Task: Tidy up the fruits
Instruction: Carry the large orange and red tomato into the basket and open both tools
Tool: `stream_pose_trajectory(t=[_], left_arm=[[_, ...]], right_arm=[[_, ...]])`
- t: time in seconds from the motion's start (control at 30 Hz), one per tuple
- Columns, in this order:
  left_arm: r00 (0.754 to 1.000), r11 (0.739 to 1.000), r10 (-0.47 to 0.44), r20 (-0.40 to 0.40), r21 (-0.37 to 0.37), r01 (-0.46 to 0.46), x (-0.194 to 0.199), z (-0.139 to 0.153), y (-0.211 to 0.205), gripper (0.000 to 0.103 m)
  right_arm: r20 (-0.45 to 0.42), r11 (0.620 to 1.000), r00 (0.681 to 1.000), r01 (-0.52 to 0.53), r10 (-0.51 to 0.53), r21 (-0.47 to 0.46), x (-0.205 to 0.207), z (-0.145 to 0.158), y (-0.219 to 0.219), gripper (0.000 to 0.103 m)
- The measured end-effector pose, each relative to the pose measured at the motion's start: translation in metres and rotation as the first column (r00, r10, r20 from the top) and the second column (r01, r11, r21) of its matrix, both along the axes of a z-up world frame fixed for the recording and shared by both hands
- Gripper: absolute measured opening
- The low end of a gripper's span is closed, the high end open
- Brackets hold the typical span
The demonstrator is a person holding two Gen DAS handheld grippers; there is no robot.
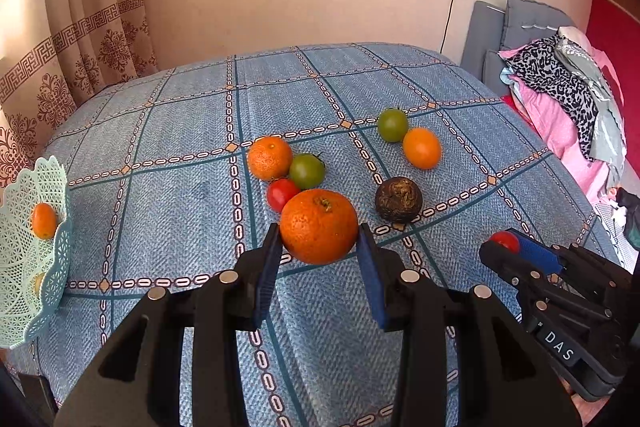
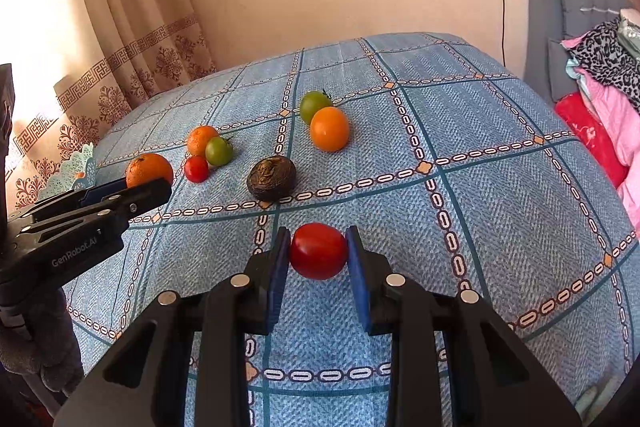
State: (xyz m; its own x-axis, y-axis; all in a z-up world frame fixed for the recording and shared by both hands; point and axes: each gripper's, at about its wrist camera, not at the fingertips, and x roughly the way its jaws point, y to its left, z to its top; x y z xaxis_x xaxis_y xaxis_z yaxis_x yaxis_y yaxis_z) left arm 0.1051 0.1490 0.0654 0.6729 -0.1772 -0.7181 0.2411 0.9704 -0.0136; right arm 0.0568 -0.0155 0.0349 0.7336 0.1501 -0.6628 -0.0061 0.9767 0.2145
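Left wrist view: the left gripper (image 1: pixel 319 239) has its blue pads closed on a big orange (image 1: pixel 319 225), pinched at its widest part and apparently lifted just clear of the blue checked tablecloth (image 1: pixel 172 195). Over on the right wrist view, the right gripper (image 2: pixel 318 251) is clamped on a red tomato (image 2: pixel 318 251), pads pressed to both sides.

Now the key relation: the pale green lace basket (image 1: pixel 60 255) sits at the far left edge of the table, already with a small orange fruit inside. It lies left of both tools, and the left gripper is clearly the nearer, with open cloth between orange and basket rim. The right gripper would have to cross past the left one to get there, so the orange looks first in line.

Waiting on the cloth: two green tomatoes, another orange, a small red tomato, a smooth orange fruit and a dark wrinkled fruit (image 2: pixel 272 177).
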Motion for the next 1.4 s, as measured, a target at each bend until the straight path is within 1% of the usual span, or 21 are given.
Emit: stream_pose_trajectory(t=[0.27,0.5,0.63,0.83,1.07,1.4], left_arm=[[0.998,0.999,0.048,0.051,0.000,-0.048,-0.021,0.017,0.028,0.039],[0.988,0.995,0.093,0.123,0.011,-0.095,-0.039,0.035,0.051,0.039],[0.982,0.992,0.122,0.144,0.010,-0.125,-0.046,0.041,0.068,0.039],[0.972,0.983,0.180,0.153,-0.003,-0.182,-0.052,0.046,0.101,0.039],[0.948,0.962,0.271,0.169,-0.023,-0.271,-0.062,0.051,0.149,0.039],[0.904,0.918,0.396,0.160,-0.043,-0.394,-0.071,0.049,0.218,0.039]], right_arm=[[0.031,1.000,0.999,-0.021,0.021,0.002,-0.010,0.012,0.013,0.029],[0.062,0.998,0.996,-0.062,0.063,-0.013,-0.010,0.028,0.038,0.028],[0.080,0.995,0.992,-0.100,0.101,-0.018,-0.008,0.038,0.057,0.028],[0.077,0.984,0.981,-0.177,0.177,-0.004,0.001,0.047,0.092,0.029],[0.091,0.963,0.958,-0.269,0.271,-0.032,0.007,0.061,0.143,0.029],[0.110,0.920,0.914,-0.387,0.391,-0.053,0.013,0.074,0.215,0.029]])
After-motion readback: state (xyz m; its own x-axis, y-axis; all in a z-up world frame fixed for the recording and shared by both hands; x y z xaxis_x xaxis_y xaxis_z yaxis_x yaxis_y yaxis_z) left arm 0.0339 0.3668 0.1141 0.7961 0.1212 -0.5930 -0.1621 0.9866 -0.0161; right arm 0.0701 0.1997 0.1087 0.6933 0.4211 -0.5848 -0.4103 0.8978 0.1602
